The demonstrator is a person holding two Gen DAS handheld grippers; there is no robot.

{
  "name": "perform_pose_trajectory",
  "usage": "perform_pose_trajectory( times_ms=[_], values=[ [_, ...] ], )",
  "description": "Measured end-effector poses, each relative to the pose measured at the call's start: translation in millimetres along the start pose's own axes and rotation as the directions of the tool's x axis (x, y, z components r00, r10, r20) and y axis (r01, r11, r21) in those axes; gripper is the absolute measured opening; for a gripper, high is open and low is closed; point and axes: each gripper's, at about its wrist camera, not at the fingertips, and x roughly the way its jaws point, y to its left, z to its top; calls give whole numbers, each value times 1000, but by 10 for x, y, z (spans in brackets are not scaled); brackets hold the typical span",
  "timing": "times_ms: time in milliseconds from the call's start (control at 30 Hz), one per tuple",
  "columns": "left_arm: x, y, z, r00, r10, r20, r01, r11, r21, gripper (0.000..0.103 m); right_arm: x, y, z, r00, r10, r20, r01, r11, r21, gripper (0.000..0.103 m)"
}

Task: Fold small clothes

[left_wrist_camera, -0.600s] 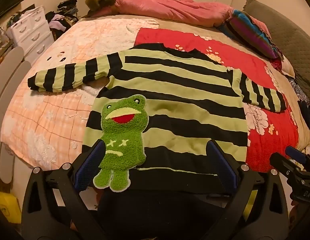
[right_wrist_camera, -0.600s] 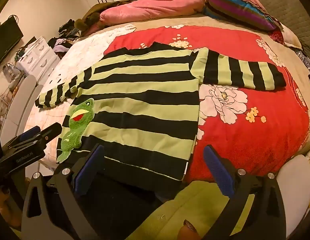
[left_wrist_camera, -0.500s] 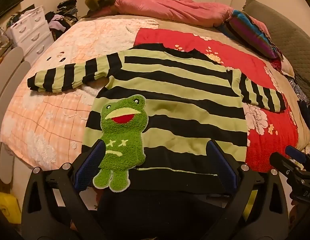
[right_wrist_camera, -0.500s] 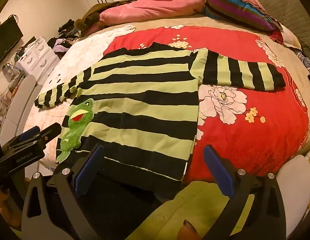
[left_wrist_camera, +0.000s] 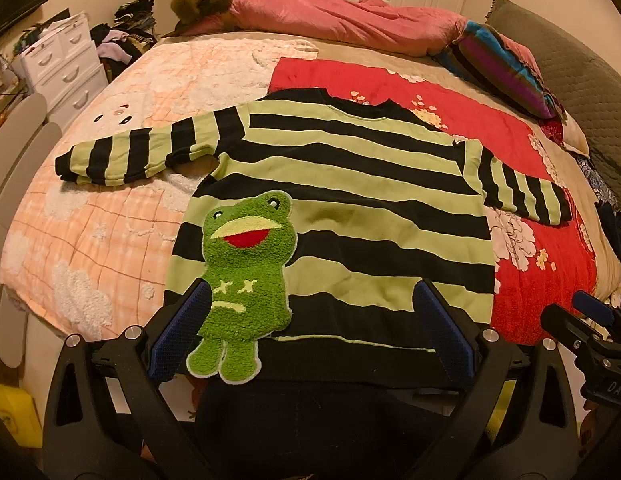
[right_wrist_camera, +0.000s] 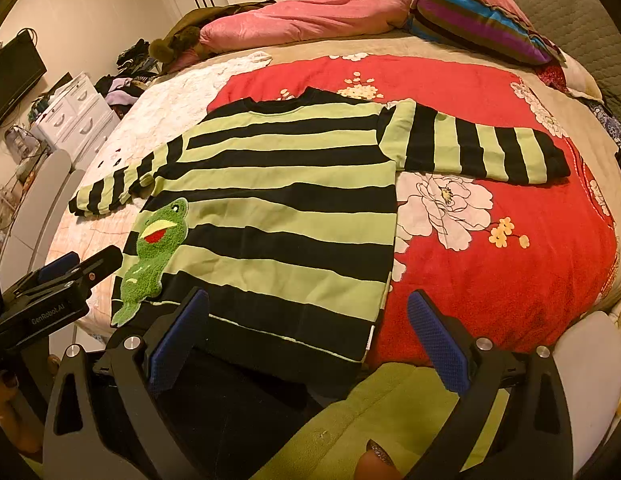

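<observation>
Nearest in the left wrist view, the left gripper [left_wrist_camera: 310,332] is seen with its jaws spread wide and nothing between the blue pads [left_wrist_camera: 178,336]; it hangs tilted down over the hem of the sweater [left_wrist_camera: 350,208]. In the right wrist view the right gripper [right_wrist_camera: 306,340] is likewise spread wide and empty, above the sweater's near right corner and the red blanket [right_wrist_camera: 490,280]. A green sleeve [right_wrist_camera: 390,412] and a fingertip [right_wrist_camera: 374,464] of the person are seen under it at the bottom edge.

The sweater, striped black and green, is laid flat and face up on the bed, its hem at the near edge and its collar pointing away. A frog patch [left_wrist_camera: 246,272] is sewn on its lower left front. Both sleeves are spread out sideways: the left one lies on the peach quilt [left_wrist_camera: 110,240], the right one on the red blanket.

Farther back, a pink duvet [left_wrist_camera: 342,20] and a striped pillow [left_wrist_camera: 502,64] are piled at the far side of the bed. A white drawer unit [left_wrist_camera: 62,68] is seen at the left wall.
</observation>
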Motion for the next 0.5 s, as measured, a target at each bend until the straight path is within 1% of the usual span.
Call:
perform_pose_trajectory(
  times_ms=[500],
  values=[
    [-3,-1,-1,1000,0,2,0,1000,0,95,-18,-2,8,1000,-2,3,2,1000,-2,99]
  ],
)
